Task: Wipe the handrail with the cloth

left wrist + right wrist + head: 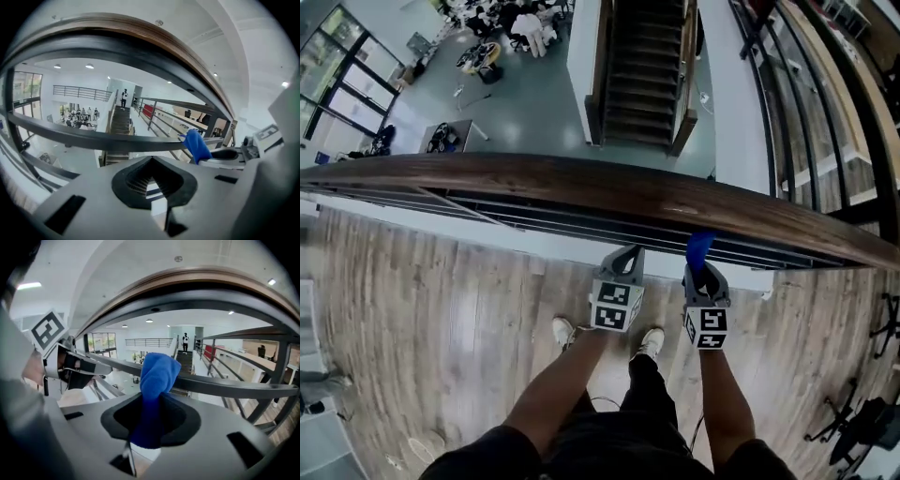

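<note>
Blue cloth point(157, 380) is pinched between the jaws of the right tool point(152, 423), and its free end stands up bunched beyond them. In the head view the cloth rises just under the near edge of the wooden handrail point(581, 183), in front of the dark bars point(534, 214) beneath it. Whether it touches the wood cannot be told. The left tool point(150, 183) sits just beside the right one, its jaws drawn narrow with nothing between them, aimed up at the rail's underside.

Bright even light, fisheye-warped edges
</note>
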`<action>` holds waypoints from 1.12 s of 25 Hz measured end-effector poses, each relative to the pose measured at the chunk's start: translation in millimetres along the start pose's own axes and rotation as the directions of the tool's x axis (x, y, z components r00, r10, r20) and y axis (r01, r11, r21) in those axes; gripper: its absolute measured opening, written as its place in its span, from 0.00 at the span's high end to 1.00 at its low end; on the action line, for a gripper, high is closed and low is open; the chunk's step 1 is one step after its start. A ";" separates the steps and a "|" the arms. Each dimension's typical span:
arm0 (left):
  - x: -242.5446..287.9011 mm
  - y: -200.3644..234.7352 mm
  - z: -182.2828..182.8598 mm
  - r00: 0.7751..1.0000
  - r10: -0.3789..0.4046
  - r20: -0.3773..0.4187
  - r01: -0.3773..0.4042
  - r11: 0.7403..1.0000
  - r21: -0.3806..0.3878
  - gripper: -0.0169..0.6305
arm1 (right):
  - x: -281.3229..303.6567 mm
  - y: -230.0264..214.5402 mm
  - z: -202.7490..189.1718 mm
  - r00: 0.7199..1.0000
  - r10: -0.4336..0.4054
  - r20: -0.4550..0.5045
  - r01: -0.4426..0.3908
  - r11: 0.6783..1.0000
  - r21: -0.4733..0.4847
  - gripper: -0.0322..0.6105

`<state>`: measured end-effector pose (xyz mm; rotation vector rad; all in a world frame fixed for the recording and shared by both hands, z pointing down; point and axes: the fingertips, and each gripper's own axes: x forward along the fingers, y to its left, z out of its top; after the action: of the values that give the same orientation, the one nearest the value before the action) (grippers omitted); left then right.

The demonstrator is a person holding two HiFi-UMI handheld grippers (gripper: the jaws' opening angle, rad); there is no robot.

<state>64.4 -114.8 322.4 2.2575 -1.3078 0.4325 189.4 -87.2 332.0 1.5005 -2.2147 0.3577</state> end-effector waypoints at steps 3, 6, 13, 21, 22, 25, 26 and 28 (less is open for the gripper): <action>-34.6 87.2 -27.1 0.996 0.093 -0.008 -0.093 0.994 -0.059 0.97 | 47.7 82.3 -3.5 0.995 0.093 -0.019 -0.093 0.996 0.011 0.78; -70.6 164.8 -46.3 0.987 0.158 -0.015 -0.159 0.983 -0.092 0.97 | 97.5 165.6 1.8 0.984 0.174 -0.041 -0.174 0.985 0.010 0.78; -148.8 333.6 -90.4 0.958 0.285 -0.038 -0.287 0.949 -0.128 0.97 | 209.1 335.0 12.9 0.953 0.283 -0.105 -0.287 0.958 -0.023 0.78; -214.8 475.3 -124.7 0.918 0.394 -0.047 -0.397 0.909 -0.129 0.97 | 308.9 476.0 30.3 0.939 0.321 -0.124 -0.329 0.943 -0.054 0.78; -219.8 489.1 -126.1 0.913 0.406 -0.045 -0.408 0.904 -0.129 0.97 | 321.2 488.7 35.1 0.940 0.318 -0.125 -0.326 0.943 -0.057 0.78; -232.2 520.8 -123.8 0.907 0.420 -0.032 -0.419 0.893 -0.164 0.97 | 352.8 525.1 49.8 0.939 0.321 -0.124 -0.331 0.941 -0.069 0.78; -235.4 530.1 -122.2 0.905 0.424 -0.028 -0.422 0.889 -0.176 0.97 | 361.9 537.1 54.2 0.937 0.326 -0.124 -0.336 0.939 -0.071 0.78; -239.0 549.0 -120.2 0.900 0.435 -0.023 -0.431 0.882 -0.189 0.97 | 380.1 558.9 59.7 0.933 0.335 -0.131 -0.345 0.936 -0.065 0.78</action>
<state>-534.3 -106.9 443.1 1.8096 -1.7916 0.4160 -460.1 -211.0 484.4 1.0187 -2.3596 0.4382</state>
